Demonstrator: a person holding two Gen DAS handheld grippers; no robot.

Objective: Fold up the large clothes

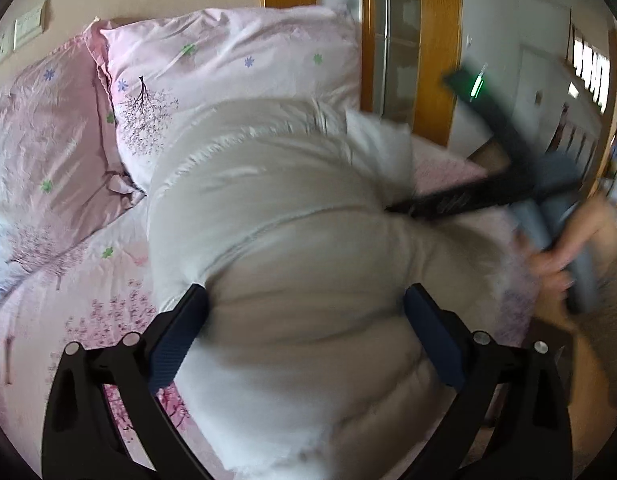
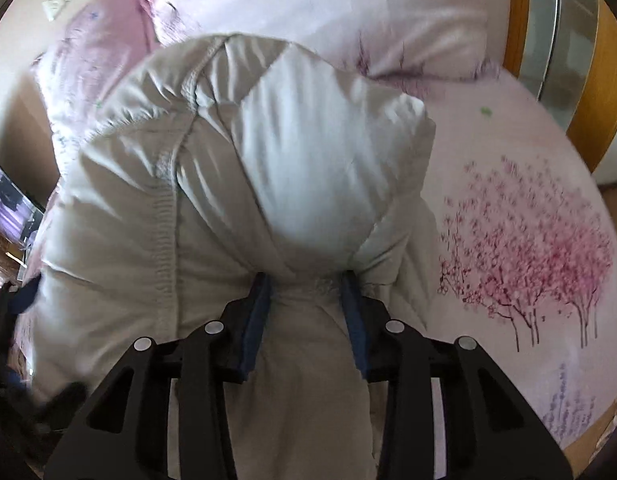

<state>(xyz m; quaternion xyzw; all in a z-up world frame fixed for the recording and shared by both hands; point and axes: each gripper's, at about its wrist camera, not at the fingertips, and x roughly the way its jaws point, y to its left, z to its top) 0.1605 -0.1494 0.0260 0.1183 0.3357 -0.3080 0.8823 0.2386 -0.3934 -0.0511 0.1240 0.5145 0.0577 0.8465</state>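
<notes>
Beige padded cloth fills both my views: the jacket (image 1: 276, 216) lies bunched on the pink flowered bedsheet (image 1: 68, 320), its long axis running away from me toward the pillow (image 1: 228, 56) at the head of the bed. My left gripper (image 1: 306, 320) stands wide, its blue pads on either side of a thick roll of the jacket's near end; I cannot tell whether they press it or just straddle it. My right gripper (image 2: 306, 304) is narrow and pinches a gathered fold of the jacket (image 2: 212, 184) between its pads, the puffy bulk swelling just beyond the fingertips. In the left view I see that right gripper off to the side, blurred, with the hand (image 1: 568, 248) on its handle. As I judge it, the fold turns on this: the bulk lies ahead of both grippers, and the right one holds the cloth, so it is better placed to carry its edge across.
</notes>
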